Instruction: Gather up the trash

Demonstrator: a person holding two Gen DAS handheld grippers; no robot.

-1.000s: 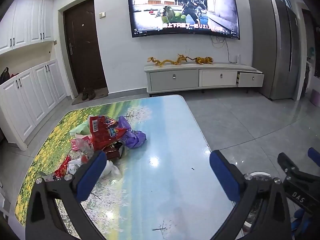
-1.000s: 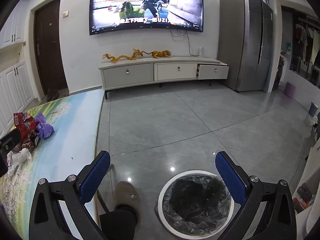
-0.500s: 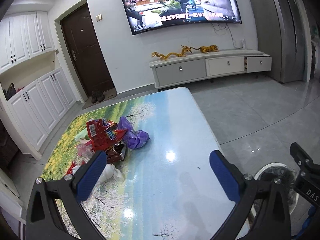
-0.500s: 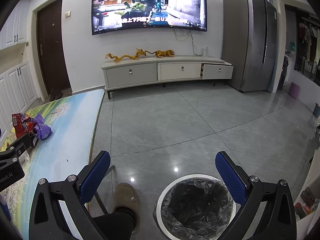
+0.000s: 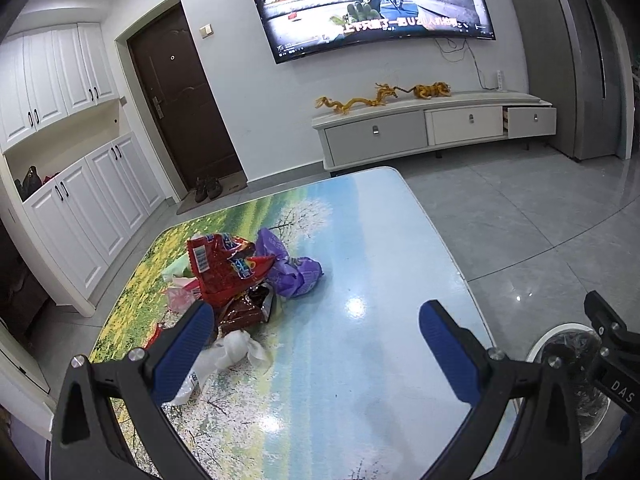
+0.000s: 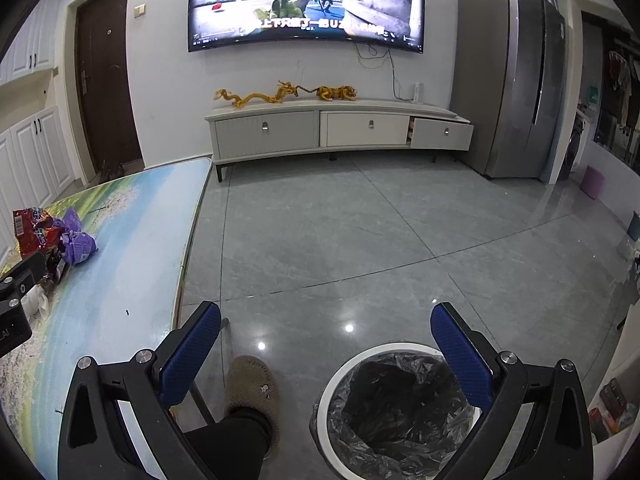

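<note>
A heap of trash lies on the left part of the table: a red snack bag, a purple wrapper, a dark wrapper and white crumpled paper. My left gripper is open and empty, above the table just short of the heap. My right gripper is open and empty, above the floor over a white bin with a black liner. The heap also shows in the right wrist view.
The bin stands on the floor off the table's right edge. A person's slippered foot is beside the bin. A TV cabinet and a fridge stand against the far wall, white cupboards on the left.
My left gripper has moved forward and left toward the trash heap, which now looks larger and nearer. My right gripper has stayed over the bin, shifting only slightly.
</note>
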